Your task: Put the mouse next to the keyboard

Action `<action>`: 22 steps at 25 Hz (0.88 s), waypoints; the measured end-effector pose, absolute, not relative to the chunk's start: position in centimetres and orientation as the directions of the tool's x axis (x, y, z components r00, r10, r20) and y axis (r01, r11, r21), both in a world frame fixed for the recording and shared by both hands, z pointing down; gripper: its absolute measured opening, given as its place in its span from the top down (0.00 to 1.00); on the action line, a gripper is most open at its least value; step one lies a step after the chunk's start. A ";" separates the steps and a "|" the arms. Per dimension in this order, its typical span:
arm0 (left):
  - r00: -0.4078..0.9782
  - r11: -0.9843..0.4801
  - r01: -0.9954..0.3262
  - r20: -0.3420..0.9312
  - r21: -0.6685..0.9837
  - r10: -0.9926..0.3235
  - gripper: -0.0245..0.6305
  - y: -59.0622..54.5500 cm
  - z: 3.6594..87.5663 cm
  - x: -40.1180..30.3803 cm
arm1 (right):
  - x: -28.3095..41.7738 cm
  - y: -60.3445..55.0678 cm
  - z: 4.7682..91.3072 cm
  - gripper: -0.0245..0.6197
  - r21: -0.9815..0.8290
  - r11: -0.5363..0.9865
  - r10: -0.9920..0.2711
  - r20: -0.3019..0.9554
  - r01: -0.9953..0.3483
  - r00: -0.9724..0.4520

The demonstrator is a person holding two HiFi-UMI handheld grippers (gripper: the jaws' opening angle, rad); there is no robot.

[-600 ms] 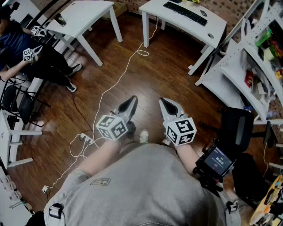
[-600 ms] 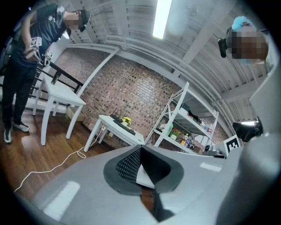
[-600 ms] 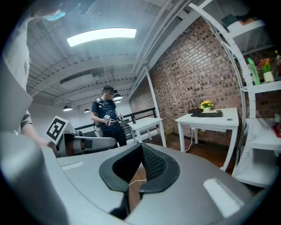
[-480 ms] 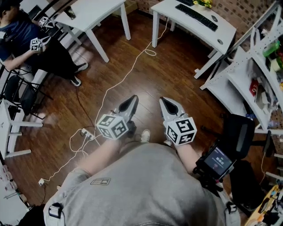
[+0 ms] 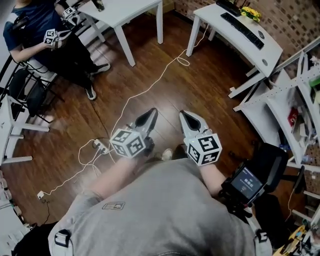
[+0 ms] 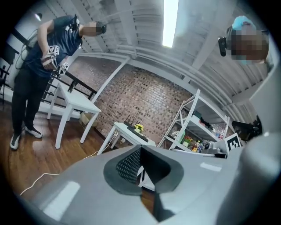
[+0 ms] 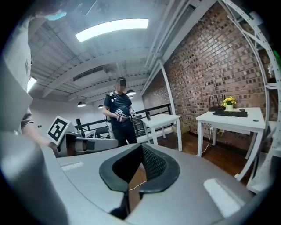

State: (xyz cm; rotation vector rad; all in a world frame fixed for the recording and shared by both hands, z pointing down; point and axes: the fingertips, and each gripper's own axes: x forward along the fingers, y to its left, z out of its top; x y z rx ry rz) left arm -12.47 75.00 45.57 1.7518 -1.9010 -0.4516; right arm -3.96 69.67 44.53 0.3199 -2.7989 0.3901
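Observation:
A black keyboard (image 5: 243,28) lies on the white desk (image 5: 235,37) at the far upper right of the head view. A small dark mouse (image 5: 260,35) sits just right of it, near yellow flowers (image 5: 250,12). My left gripper (image 5: 151,114) and right gripper (image 5: 183,115) are held side by side in front of my chest, over the wooden floor and far from the desk. Both are shut with nothing between the jaws. The right gripper view shows the same desk (image 7: 246,121) with the keyboard (image 7: 231,113) ahead on the right. In the left gripper view the desk (image 6: 125,131) stands small in the distance.
A white cable (image 5: 145,87) runs across the floor to a power strip (image 5: 100,146). A second white table (image 5: 127,12) and a seated person (image 5: 45,35) holding grippers are at the upper left. White shelving (image 5: 295,100) and a black chair (image 5: 270,160) line the right side.
The head view has swung: the desk with the keyboard has slid to the right and the seated person further into view. Both grippers keep the same pose, shut.

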 end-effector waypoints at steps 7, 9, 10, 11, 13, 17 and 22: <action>-0.071 0.141 -0.813 0.144 0.564 -0.987 0.96 73.1 46.5 -15.4 | -7.4 67.3 45.4 0.94 -0.232 0.950 -0.131 0.317 -0.211 -0.939; -0.082 0.153 -0.812 0.151 0.564 -0.985 0.96 71.7 46.9 -16.6 | -8.8 65.9 45.7 0.94 -0.234 0.953 -0.114 0.316 -0.194 -0.942; -0.087 0.159 -0.812 0.153 0.562 -0.984 0.96 70.7 47.0 -17.4 | -9.7 65.0 45.8 0.94 -0.236 0.954 -0.106 0.314 -0.186 -0.944; -0.091 0.164 -0.812 0.156 0.560 -0.984 0.96 69.6 47.0 -18.2 | -10.6 63.9 45.8 0.94 -0.237 0.955 -0.100 0.311 -0.179 -0.945; -0.096 0.171 -0.815 0.162 0.554 -0.982 0.96 67.4 46.9 -20.0 | -12.7 61.6 45.8 0.94 -0.242 0.955 -0.094 0.306 -0.172 -0.947; -0.085 0.163 -0.828 0.168 0.536 -0.982 0.96 62.7 46.3 -23.0 | -15.9 57.1 45.0 0.94 -0.244 0.954 -0.103 0.285 -0.176 -0.953; -0.029 0.106 -0.839 0.152 0.534 -0.988 0.96 55.8 45.6 -23.5 | -16.0 51.0 44.4 0.94 -0.246 0.943 -0.154 0.272 -0.224 -0.950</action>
